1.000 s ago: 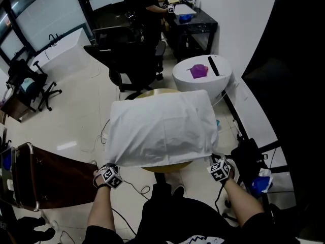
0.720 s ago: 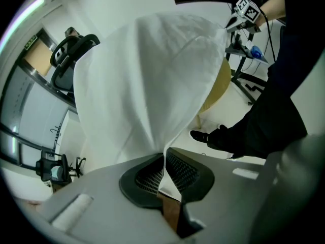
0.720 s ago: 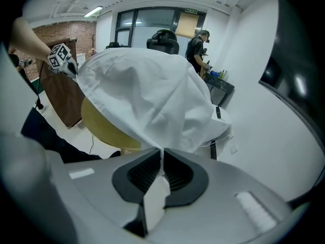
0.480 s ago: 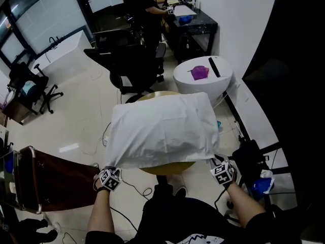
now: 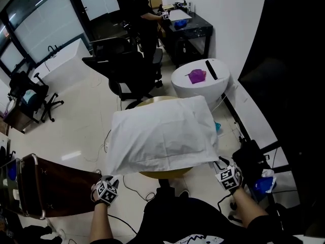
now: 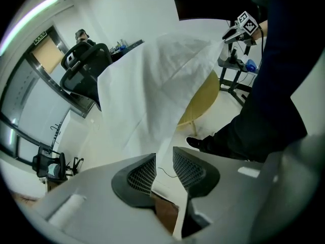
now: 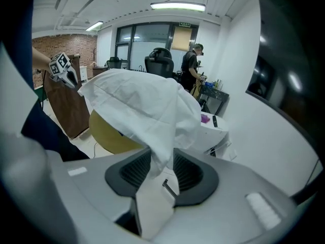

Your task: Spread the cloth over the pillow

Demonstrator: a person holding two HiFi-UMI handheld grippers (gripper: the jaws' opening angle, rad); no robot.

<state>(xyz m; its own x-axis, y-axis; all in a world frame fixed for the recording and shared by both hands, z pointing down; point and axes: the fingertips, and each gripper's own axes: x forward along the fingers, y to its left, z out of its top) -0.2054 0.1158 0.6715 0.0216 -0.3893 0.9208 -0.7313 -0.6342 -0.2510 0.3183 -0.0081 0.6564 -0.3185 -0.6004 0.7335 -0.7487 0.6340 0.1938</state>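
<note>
A white cloth (image 5: pixel 162 133) covers the pillow on a round yellow table (image 5: pixel 167 175); the pillow itself is hidden beneath it. My left gripper (image 5: pixel 112 180) is at the cloth's near left corner, and my right gripper (image 5: pixel 219 163) is at its near right corner. In the left gripper view, a thin fold of cloth (image 6: pixel 152 85) runs loosely between that gripper's (image 6: pixel 164 169) parted jaws. In the right gripper view, the cloth corner (image 7: pixel 137 105) hangs between the right gripper's (image 7: pixel 162 169) wider jaws. Both pairs of jaws have just been opening, and neither presses on the cloth.
A white round side table (image 5: pixel 200 80) carrying a purple item and a black remote stands behind the pillow. A black office chair (image 5: pixel 124 67) is at the back left, with a person (image 5: pixel 134 4) at a black desk beyond. A brown panel (image 5: pixel 51 184) stands left, a black stand (image 5: pixel 251 161) right.
Both grippers have drawn back toward me and sit lower in the picture. The cloth's near corners now hang slacker at the table's front edge.
</note>
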